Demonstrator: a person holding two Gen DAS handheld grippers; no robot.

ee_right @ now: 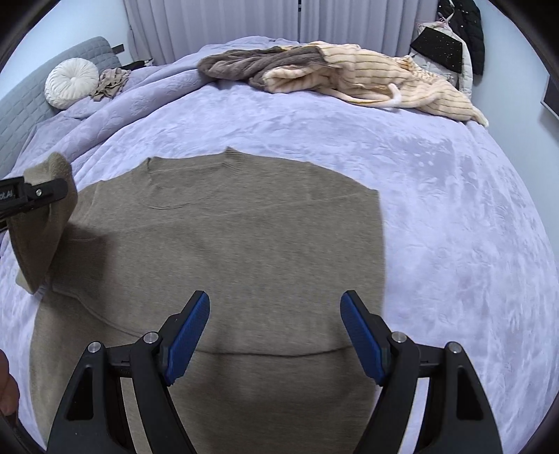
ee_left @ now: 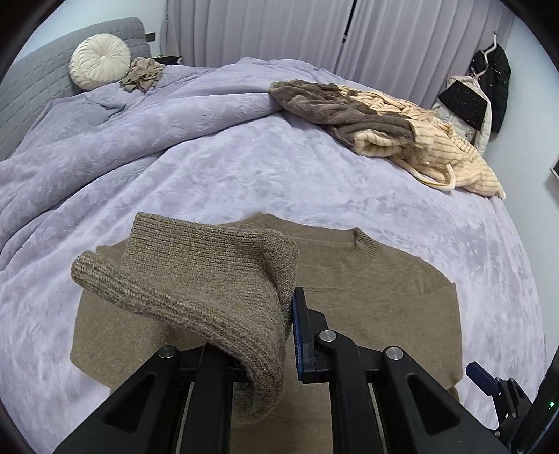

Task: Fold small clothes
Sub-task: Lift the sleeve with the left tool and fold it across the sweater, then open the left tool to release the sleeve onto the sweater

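Sweater (ee_right: 223, 244), brown knit, lay flat on the lavender bedspread (ee_right: 454, 227) with its collar toward the far side of the bed and its body spread smooth. Left gripper (ee_left: 290, 335) was clamped on the ribbed sleeve cuff (ee_left: 209, 279) of the sweater; the cuff was pinched between the two pads and stood lifted above the garment's body, folded over the near side of the jaws, with only the right-hand blue pad (ee_left: 300, 335) showing beside the knit. In the right wrist view the same gripper (ee_right: 35, 195) appeared at the left edge, with the sleeve hanging from it down to the sweater's left side. Right gripper (ee_right: 276, 335) hovered over the lower middle of the sweater with its jaws spread wide; nothing lay between its blue pads (ee_right: 363, 338), and whether their tips touched the knit could not be told. Its fingertip (ee_left: 482, 380) also showed at the lower right of the left wrist view. At the far edge of the bed lay a heap of brown and cream striped clothes (ee_right: 332, 73). A round white cushion (ee_right: 71, 82) rested against the grey headboard (ee_right: 21, 101), just beside a small crumpled beige garment (ee_right: 111, 82). Pale curtains (ee_right: 216, 24) hung behind the bed.
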